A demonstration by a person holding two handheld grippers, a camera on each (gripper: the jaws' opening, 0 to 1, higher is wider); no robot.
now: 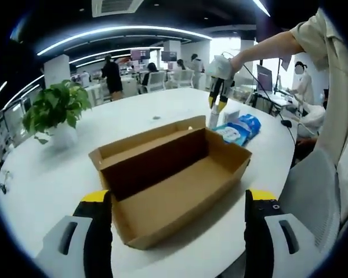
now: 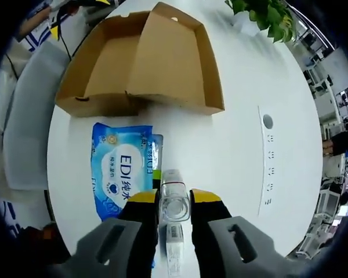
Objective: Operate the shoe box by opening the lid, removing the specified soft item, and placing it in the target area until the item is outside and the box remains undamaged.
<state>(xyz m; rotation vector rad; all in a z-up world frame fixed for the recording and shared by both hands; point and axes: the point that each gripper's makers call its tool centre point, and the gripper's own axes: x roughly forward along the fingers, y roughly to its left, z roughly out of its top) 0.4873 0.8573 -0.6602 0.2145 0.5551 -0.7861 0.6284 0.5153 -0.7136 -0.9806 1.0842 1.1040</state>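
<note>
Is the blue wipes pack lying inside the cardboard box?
No: the blue wipes pack lies on the white table, outside the open cardboard box.

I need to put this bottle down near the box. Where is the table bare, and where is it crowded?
Bare: the wide white table between the cardboard box and the row of small holes, and between the box and the potted plant. Crowded: the strip by the box where the blue wipes pack lies, beside the clear bottle in the right tongs.
</note>
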